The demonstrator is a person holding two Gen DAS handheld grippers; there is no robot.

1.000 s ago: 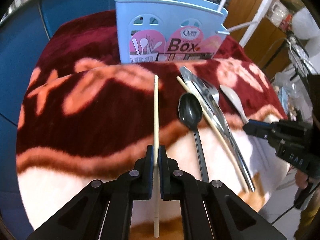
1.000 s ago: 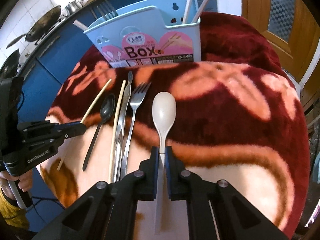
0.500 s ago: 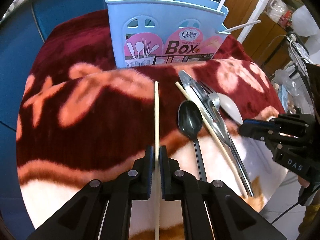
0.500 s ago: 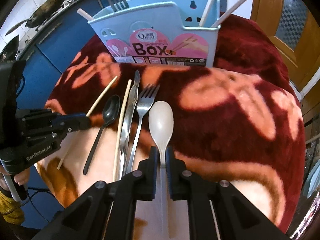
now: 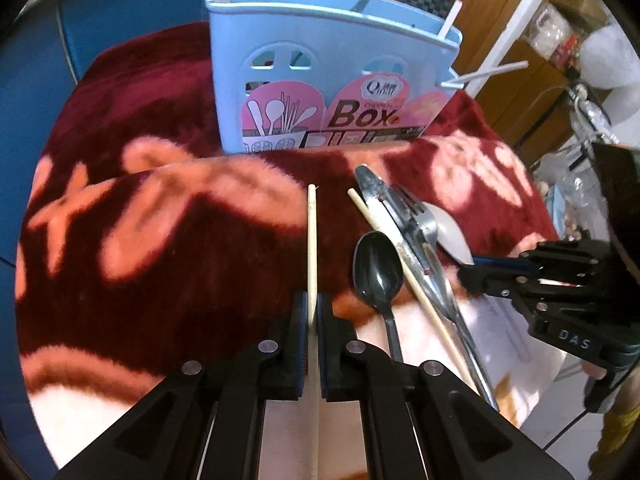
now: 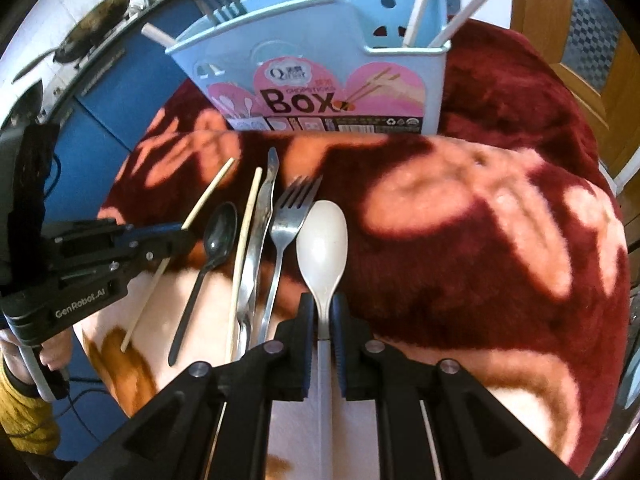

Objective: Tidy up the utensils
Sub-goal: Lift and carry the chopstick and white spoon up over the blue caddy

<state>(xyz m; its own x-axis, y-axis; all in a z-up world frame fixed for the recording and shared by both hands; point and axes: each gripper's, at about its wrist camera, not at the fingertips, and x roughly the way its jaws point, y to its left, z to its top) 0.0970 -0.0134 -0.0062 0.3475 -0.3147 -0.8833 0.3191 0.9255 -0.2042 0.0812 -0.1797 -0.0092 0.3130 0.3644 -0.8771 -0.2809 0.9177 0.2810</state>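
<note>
The blanket (image 6: 460, 248) runs wide and bare on the right, out to its rounded edge — the freest room on the table. To the left the utensils lie packed side by side: a black spoon (image 6: 218, 234), a loose chopstick (image 6: 245, 248), a knife (image 6: 260, 232) and a fork (image 6: 286, 224), all pointing toward the blue box (image 6: 320, 60) standing upright at the far side, with sticks and a fork already poking out of it.

The right gripper (image 6: 325, 312) is closed on the neck of the white spoon (image 6: 322, 236), which lies just beside the fork. The left gripper (image 5: 313, 312) is pinched shut on a chopstick (image 5: 312, 240), apart from the row on its left — the black spoon is its nearest neighbour. Between both grippers and the box only open blanket shows. A hand (image 6: 54, 354) holds the left gripper's handle past the table's near-left edge.
</note>
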